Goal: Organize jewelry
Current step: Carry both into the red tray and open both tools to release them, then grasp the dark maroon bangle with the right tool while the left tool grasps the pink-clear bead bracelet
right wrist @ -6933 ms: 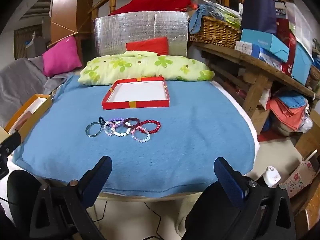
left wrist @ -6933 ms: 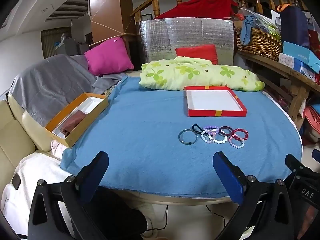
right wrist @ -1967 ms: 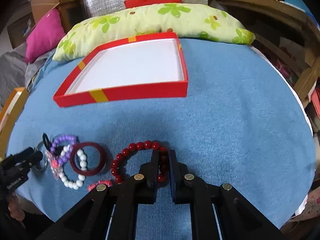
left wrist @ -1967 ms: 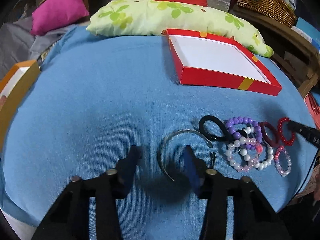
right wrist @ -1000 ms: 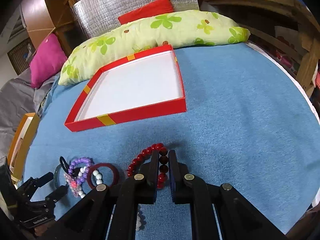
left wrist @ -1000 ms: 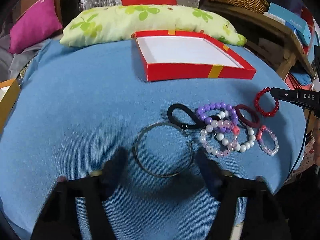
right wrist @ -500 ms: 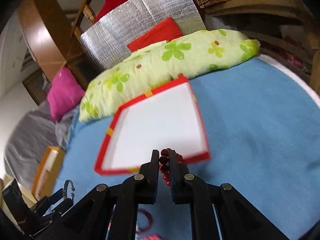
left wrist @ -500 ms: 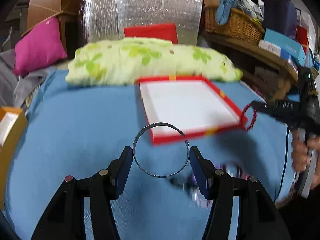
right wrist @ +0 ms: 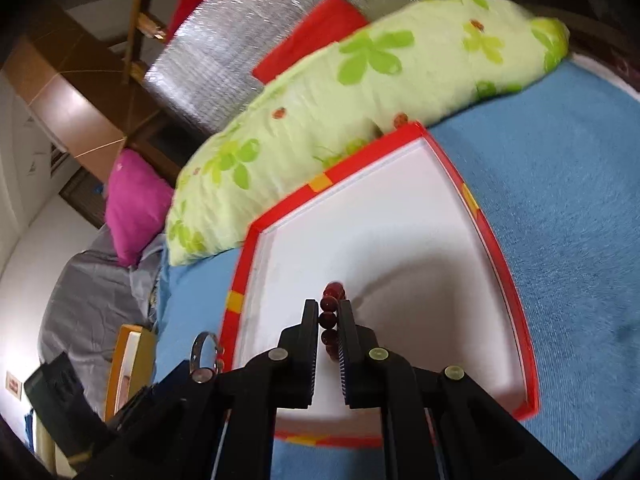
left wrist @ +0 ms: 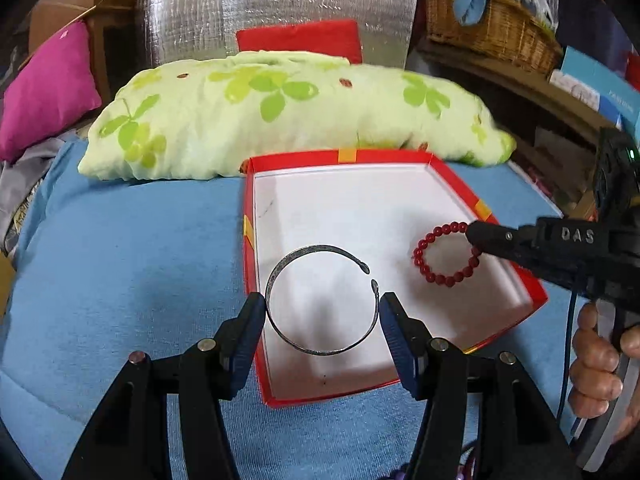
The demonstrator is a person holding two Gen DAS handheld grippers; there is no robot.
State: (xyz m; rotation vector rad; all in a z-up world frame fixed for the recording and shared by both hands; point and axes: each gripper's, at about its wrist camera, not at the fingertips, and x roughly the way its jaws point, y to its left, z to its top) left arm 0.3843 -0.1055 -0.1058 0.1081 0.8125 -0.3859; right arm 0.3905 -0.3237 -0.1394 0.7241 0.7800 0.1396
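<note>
Left fingers (left wrist: 251,322) clamp silver bangle (left wrist: 320,300), gap facing right; right fingers (right wrist: 310,322) pinch red bracelet (left wrist: 446,254).

A blue cloth (left wrist: 120,240) covers the bench. Behind it lie a green flowered pillow (left wrist: 280,112), a pink cushion (left wrist: 44,88), a silver foil panel (left wrist: 272,4) and a wicker basket (left wrist: 492,28).

metal bangle (left wrist: 320,300) and red bead bracelet (left wrist: 446,254) lifted from cloth, now over red box (left wrist: 250,216)

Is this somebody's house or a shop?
Most likely a house, a lived-in living room: a flowered pillow and a pink cushion lie by a table under a blue cloth, and a wicker basket sits on a cluttered shelf.
</note>
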